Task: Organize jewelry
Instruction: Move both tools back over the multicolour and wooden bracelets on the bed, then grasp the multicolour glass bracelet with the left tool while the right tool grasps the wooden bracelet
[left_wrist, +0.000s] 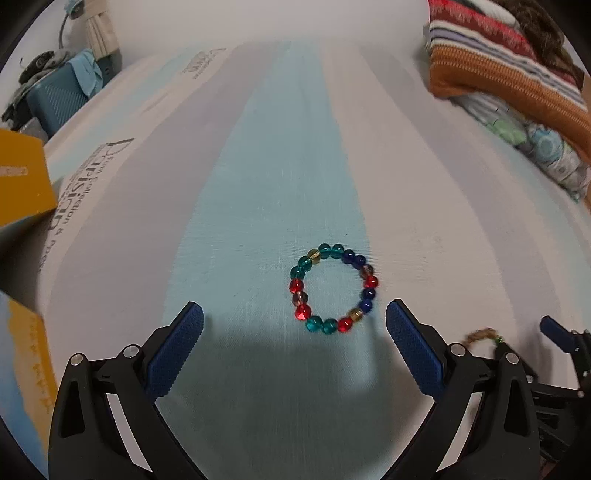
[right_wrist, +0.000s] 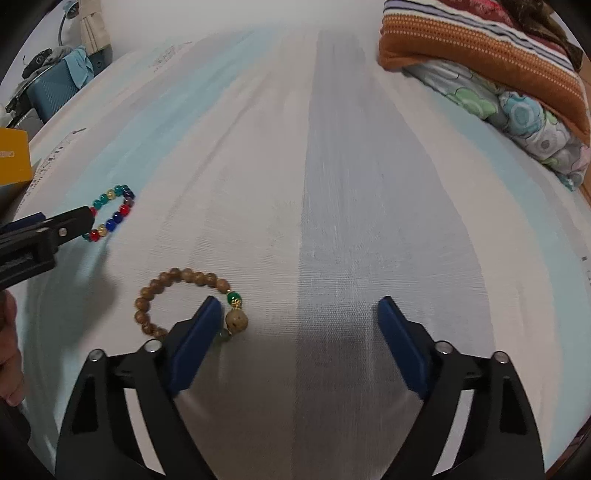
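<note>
A ring-shaped bracelet of glassy teal, red, dark blue and amber beads (left_wrist: 333, 288) lies flat on a pale bedsheet with light blue and grey stripes (left_wrist: 266, 166). In the left wrist view it sits just ahead of the left gripper (left_wrist: 294, 317), a little toward the right-hand fingertip, with neither blue pad touching it. That gripper's jaws stand wide apart and hold nothing.

A second bracelet, made of round brown wooden beads with a green bead and a larger speckled tan bead (right_wrist: 177, 302), lies on the same sheet well to the right of the first. In the right wrist view it sits at the left fingertip of the right gripper (right_wrist: 297, 310), which covers part of the loop; whether the pad touches the beads cannot be told. The right gripper's jaws are also spread, with only bare sheet between them.

At the left edge stands a yellow cardboard box (left_wrist: 22, 181). Folded striped and floral blankets (left_wrist: 506, 74) are piled at the far right of the bed.
</note>
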